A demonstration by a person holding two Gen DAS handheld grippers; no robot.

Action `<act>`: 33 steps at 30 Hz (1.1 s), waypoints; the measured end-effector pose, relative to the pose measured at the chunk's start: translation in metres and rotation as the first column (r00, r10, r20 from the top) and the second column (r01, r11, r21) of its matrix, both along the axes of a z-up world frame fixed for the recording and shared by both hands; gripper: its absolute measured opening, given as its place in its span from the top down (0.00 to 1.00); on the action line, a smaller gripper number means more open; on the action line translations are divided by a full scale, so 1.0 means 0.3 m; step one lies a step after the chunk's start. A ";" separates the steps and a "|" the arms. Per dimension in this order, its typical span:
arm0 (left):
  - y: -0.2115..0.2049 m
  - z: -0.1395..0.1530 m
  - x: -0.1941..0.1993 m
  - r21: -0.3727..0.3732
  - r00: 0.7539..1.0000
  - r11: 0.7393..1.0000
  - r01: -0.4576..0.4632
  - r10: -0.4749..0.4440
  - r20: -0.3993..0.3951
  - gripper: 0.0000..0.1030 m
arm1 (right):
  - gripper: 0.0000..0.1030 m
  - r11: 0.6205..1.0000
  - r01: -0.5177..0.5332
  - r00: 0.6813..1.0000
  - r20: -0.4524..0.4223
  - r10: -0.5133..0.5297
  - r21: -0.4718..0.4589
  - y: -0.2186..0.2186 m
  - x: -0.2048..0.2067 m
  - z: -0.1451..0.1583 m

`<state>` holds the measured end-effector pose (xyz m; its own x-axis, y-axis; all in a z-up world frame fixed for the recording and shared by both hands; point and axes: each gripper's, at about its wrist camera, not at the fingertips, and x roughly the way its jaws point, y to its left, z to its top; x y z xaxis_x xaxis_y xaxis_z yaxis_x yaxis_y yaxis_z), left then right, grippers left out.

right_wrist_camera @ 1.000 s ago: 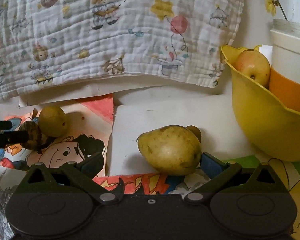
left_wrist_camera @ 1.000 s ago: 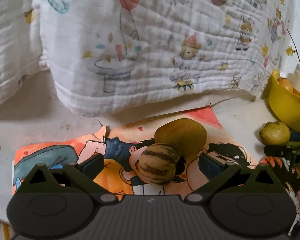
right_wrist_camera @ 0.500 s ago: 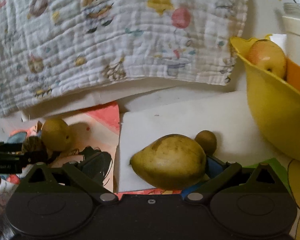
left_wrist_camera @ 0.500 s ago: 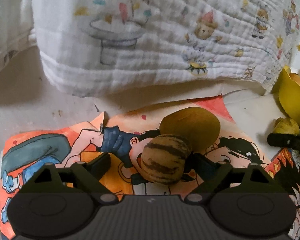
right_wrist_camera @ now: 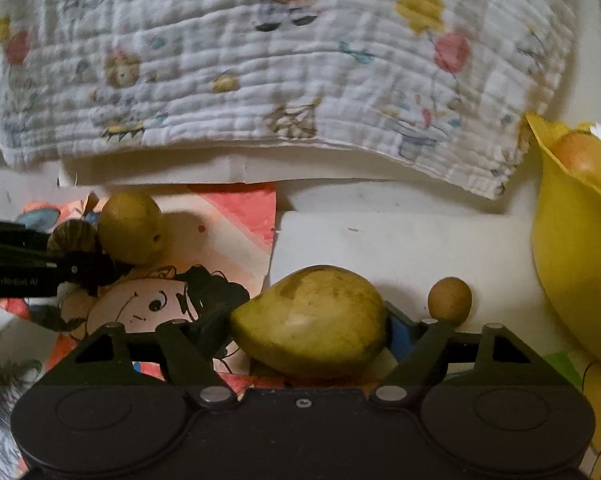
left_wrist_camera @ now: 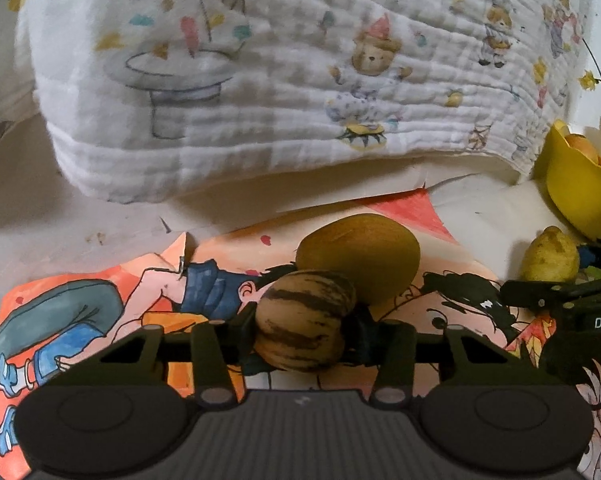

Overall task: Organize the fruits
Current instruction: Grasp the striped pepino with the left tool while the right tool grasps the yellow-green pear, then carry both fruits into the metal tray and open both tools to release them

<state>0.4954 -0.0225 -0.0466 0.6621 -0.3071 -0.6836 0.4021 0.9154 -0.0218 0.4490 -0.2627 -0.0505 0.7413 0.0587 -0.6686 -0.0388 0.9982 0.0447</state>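
Left gripper [left_wrist_camera: 302, 326]: clenched on striped fruit [left_wrist_camera: 304, 320], low over cartoon sheet [left_wrist_camera: 100, 304], touching green fruit [left_wrist_camera: 358, 256] behind.
Right gripper [right_wrist_camera: 306, 320]: clenched on pear [right_wrist_camera: 308, 316], near yellow bowl [right_wrist_camera: 568, 264].
Risk: round skins may slip; lifting may nudge neighbours rolling.

A white quilted cloth [left_wrist_camera: 284, 80] printed with bears, balloons and top hats hangs across the back. Under it, a pale tabletop [left_wrist_camera: 60, 224] carries a bright cartoon poster [left_wrist_camera: 100, 304] and white paper [right_wrist_camera: 400, 248], dimly lit
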 end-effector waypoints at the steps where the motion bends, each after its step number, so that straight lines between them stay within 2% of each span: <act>1: 0.000 -0.001 -0.002 0.001 1.000 1.000 0.000 0.000 0.004 0.50 | 0.23 1.000 -0.004 1.000 0.001 0.004 -0.011 0.006 0.002 0.000; 9: -0.007 -0.005 -0.021 0.000 1.000 1.000 -0.006 0.006 0.020 0.52 | 0.24 0.998 -0.045 0.999 0.013 0.046 -0.043 0.037 0.005 -0.001; 16: 0.010 -0.001 -0.067 -0.033 1.000 0.999 0.023 -0.023 -0.002 0.53 | 0.24 0.992 -0.128 0.992 0.015 0.128 -0.006 0.075 -0.009 0.009; 24: 0.033 0.007 -0.152 -0.073 0.998 0.996 0.057 -0.056 0.006 0.53 | 0.24 0.973 -0.229 0.972 0.047 0.229 0.002 0.141 -0.087 0.030; 33: 0.053 0.065 -0.280 -0.106 0.998 0.992 0.070 -0.069 0.012 0.53 | 0.24 0.967 -0.247 0.969 0.035 0.245 0.056 0.182 -0.197 0.081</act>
